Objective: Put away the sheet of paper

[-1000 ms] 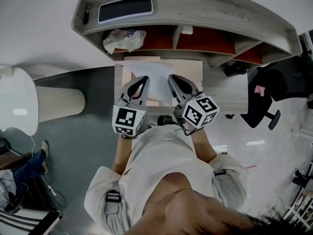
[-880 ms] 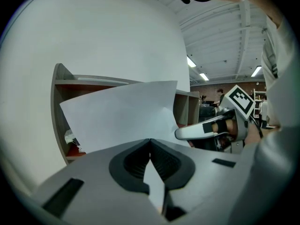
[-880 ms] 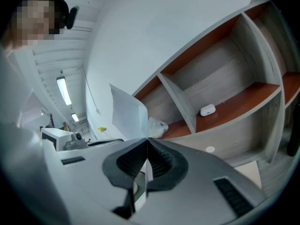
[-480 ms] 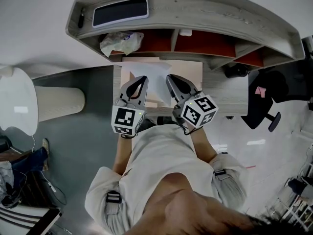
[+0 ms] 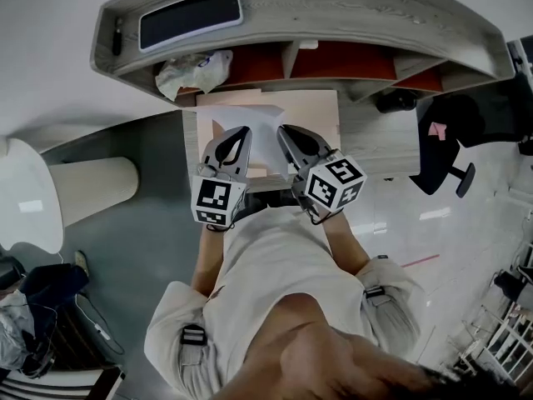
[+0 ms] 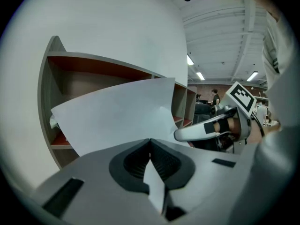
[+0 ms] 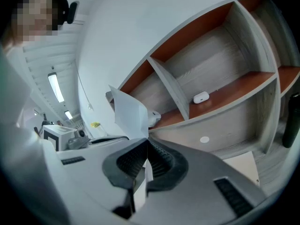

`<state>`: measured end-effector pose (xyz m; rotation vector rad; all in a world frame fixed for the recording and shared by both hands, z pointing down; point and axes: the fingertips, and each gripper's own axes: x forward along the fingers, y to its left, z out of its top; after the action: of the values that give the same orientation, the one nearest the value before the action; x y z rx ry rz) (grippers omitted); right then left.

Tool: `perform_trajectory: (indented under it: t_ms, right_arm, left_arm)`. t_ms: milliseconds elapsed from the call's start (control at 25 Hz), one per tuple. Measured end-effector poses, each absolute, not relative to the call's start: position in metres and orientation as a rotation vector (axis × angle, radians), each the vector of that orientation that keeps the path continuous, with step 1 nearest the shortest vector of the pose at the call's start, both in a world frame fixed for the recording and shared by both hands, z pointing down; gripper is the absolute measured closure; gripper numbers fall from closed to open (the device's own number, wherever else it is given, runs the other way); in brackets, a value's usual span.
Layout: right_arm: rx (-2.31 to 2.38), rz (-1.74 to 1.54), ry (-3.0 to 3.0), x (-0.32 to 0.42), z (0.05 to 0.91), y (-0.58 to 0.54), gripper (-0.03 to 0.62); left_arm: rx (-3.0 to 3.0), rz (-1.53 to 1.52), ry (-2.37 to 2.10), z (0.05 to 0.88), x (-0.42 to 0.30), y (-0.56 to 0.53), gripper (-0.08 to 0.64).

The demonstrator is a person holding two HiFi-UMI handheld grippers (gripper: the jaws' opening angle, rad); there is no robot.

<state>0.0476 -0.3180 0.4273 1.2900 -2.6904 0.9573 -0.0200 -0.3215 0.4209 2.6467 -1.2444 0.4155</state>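
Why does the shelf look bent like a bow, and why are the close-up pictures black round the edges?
Head view: the wide lens bows the shelf into an arc; light is even. Left gripper view: round black rim from the lens; paper sharp, ceiling lamps glaring. Right gripper view: same rim and bending; the mosaic patch was added afterwards.

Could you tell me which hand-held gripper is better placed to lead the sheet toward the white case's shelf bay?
Probably the right hand-held gripper: shut on the sheet, it faces the white case, while the left hand-held gripper faces the end bay.
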Motion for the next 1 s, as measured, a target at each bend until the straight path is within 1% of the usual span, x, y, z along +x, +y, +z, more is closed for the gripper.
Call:
perform_trajectory:
  t_ms: [320, 1000]
  right_arm:
    - [1.311, 0.99, -2.626, 0.043, 0.449, -0.318, 0.574]
    - [1.332, 1.115, -2.463, 0.057, 0.531, -0.322, 0.574]
  left_arm:
    - [2.668, 0.438, -1.142, 0.439, -0.014, -0.323, 0.54]
    - [2.593, 0.549, -1.029, 0.517, 0.001, -0.331, 0.54]
